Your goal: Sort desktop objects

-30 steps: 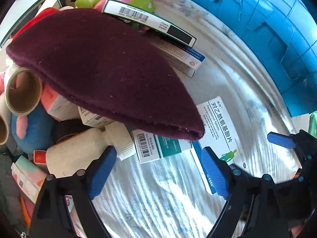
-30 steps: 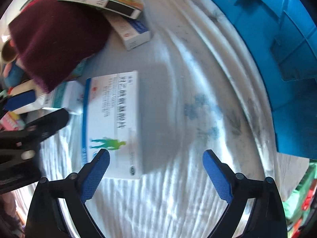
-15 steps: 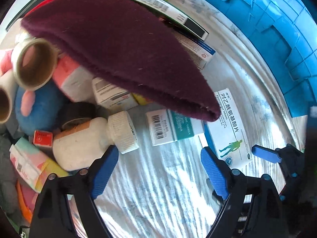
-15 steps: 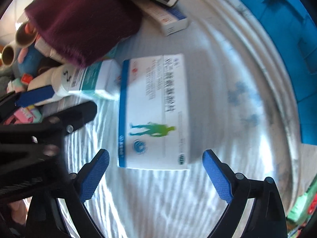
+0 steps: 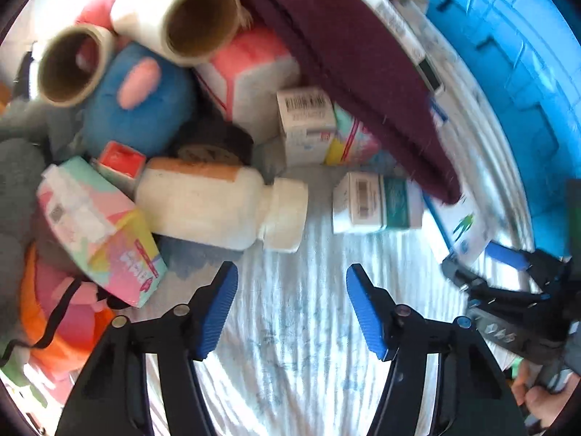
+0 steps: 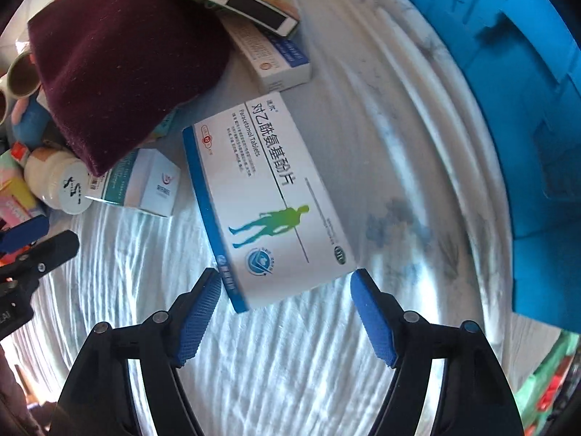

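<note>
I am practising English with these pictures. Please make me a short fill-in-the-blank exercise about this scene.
1. The English words on the white box between the right gripper's fingers read "Paracetamol ____".
2. The white bottle lies on its ____.
3. The big crate is ____ in colour.
4. The left gripper holds ____.

Missing words: Tablets; side; blue; nothing

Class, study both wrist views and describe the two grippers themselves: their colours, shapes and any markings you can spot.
Both the left gripper and the right gripper have matte black, angular linkage arms with round silver pivot rivets. The jaws end in bright blue ribbed pads. In the left wrist view, the right gripper's black body carries small white markings, too blurred to read.
</note>
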